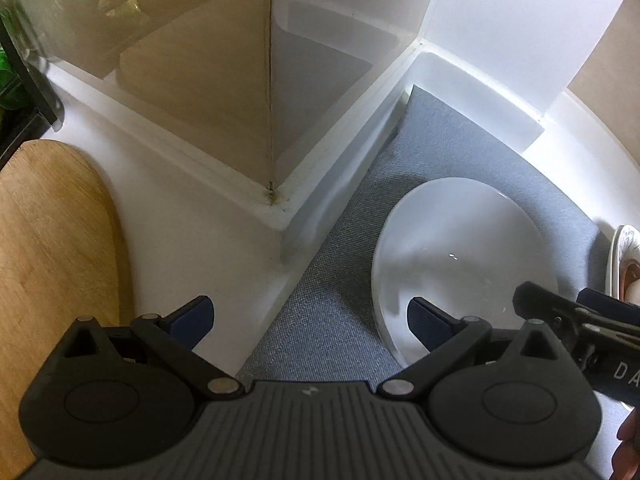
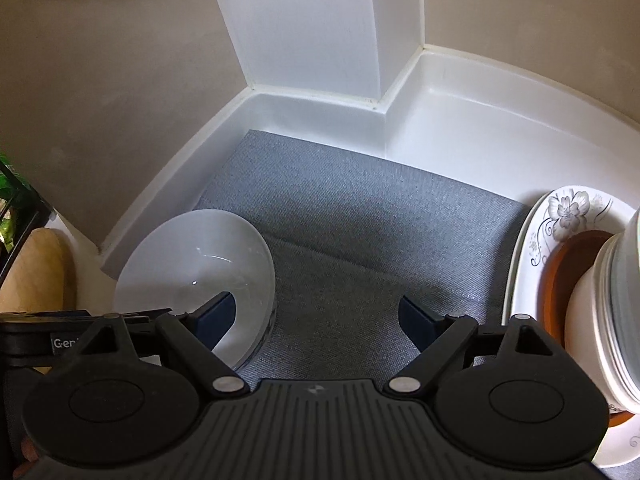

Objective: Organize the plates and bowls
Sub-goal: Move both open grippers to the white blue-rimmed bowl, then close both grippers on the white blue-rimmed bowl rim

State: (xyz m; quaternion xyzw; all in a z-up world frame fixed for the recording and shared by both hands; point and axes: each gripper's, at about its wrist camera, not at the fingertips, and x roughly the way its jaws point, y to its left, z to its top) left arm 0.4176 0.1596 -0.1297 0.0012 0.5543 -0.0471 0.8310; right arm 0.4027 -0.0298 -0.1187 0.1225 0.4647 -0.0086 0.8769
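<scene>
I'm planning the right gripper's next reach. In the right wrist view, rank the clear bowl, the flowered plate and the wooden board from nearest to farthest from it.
1. Clear bowl: on the grey mat, just left of the open right gripper, under its left finger.
2. Flowered plate: right edge, under stacked dishes.
3. Wooden board: far left, beyond the bowl, off the mat.

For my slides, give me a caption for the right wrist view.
Open right gripper above a grey mat, white bowl to its left, stacked dishes on a floral plate to its right.
</scene>
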